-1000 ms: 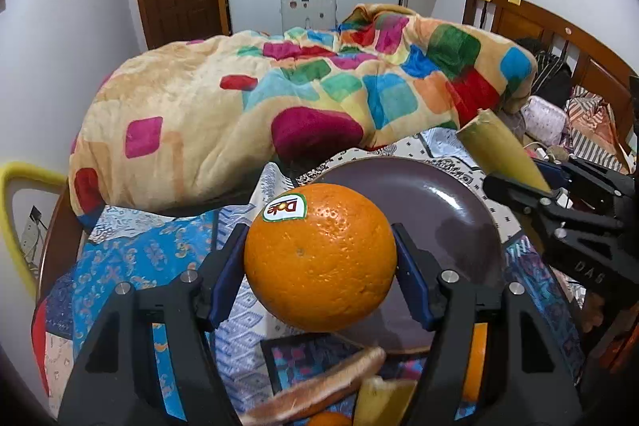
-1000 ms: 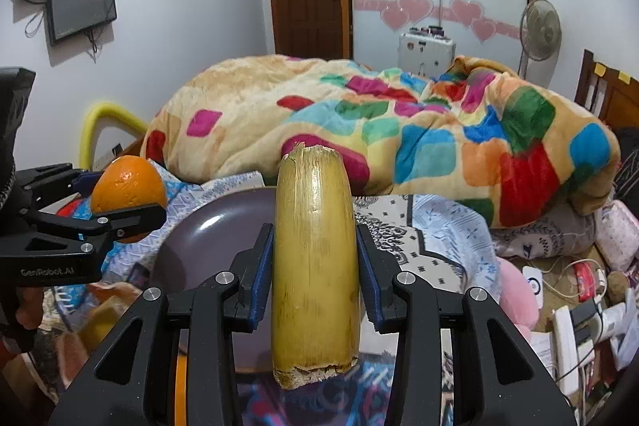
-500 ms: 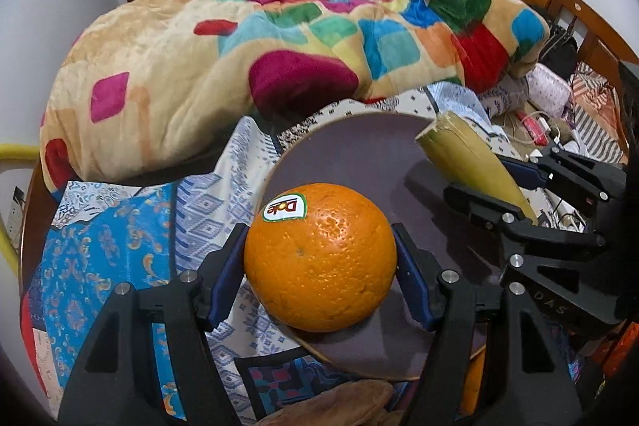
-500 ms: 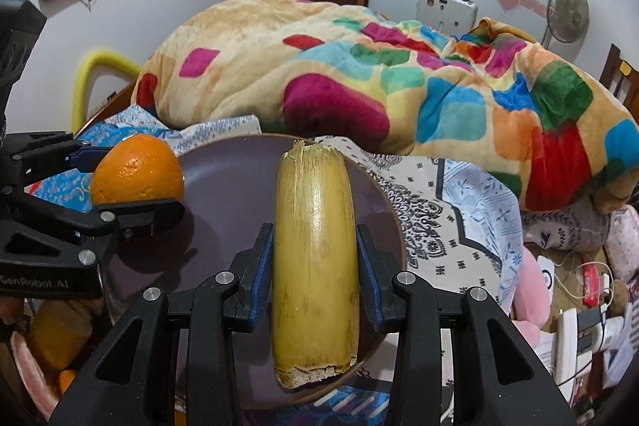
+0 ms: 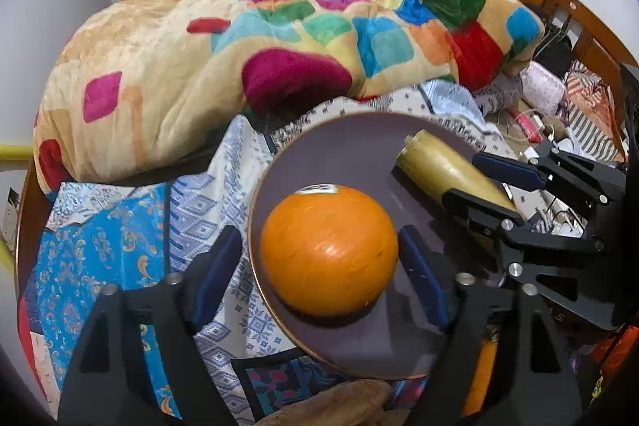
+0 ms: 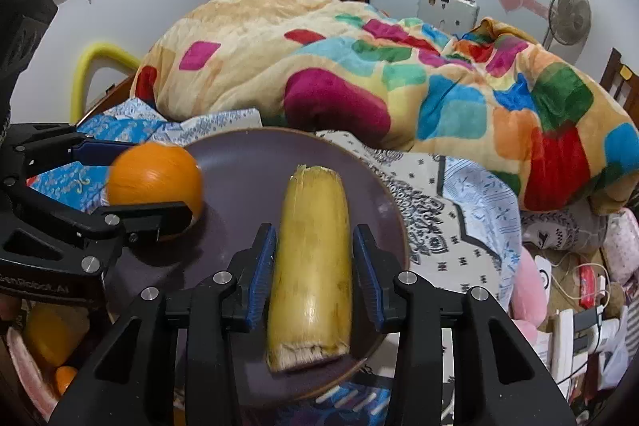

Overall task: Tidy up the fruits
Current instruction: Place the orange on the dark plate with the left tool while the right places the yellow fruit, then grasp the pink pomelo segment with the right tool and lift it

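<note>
Both fruits lie on the plate [image 5: 359, 146]: orange [image 5: 329, 250] between the left fingers [image 5: 215, 274], spread wide; corn [image 6: 311, 266] lengthwise between the right fingers [image 6: 261, 270], narrowly parted.

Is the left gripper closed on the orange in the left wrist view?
No, both pads of the left gripper stand apart from the orange, which rests on the purple plate.
</note>
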Demonstrator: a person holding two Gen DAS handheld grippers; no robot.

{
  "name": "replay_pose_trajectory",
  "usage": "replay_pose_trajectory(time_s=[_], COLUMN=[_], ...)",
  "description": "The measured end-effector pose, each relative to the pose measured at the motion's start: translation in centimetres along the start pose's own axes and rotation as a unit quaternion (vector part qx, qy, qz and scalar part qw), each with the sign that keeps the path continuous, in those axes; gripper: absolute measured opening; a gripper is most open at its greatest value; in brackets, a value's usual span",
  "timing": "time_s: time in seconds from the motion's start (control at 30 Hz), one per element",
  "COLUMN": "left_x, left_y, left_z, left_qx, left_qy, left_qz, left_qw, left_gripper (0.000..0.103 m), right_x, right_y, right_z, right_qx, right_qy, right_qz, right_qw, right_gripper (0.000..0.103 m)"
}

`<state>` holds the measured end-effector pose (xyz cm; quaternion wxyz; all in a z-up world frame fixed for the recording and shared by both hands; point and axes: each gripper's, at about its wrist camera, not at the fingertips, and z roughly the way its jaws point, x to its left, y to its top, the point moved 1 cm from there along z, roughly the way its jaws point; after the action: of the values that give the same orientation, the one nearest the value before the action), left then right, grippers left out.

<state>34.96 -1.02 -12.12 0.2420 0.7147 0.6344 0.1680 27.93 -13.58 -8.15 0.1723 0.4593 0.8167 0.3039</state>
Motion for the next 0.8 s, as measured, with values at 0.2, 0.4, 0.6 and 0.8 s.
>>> replay_pose_trajectory(time_s=[0.2,0.4,0.6,0.8], left_x=[-0.1,-0.8,-1.3,-1.6], left_y=[-0.3,-1.7,-4.1,-7.5], left_z=[-3.2,-7.2,-11.3,-14.4], left_qx=[-0.037,-0.077,-0.107,-0.120], left_qy=[0.006,0.028,0.040,0.045], left_qz=[0.000,0.011,0.014,0.014], left_qw=[0.9993,0.9965,0.9934,0.9916], left_gripper=[0.087,0.087,0.090,0.091], right_x=[0.1,1.3,3.0,5.2], right_y=[-0.2,-0.6,-1.7,-4.0], right_z=[-2.9,-6.7,-10.4,-12.8], right_qx=[-0.029,-0.063,-0.092,-0.109], right_qy=[-0.020,-0.033,-0.031,-0.023], right_qz=[-0.001,-0.010,-0.013,-0.018], right_qw=[0.999,0.997,0.995,0.994], right_gripper=[0.047,0.050,0.055,0.060])
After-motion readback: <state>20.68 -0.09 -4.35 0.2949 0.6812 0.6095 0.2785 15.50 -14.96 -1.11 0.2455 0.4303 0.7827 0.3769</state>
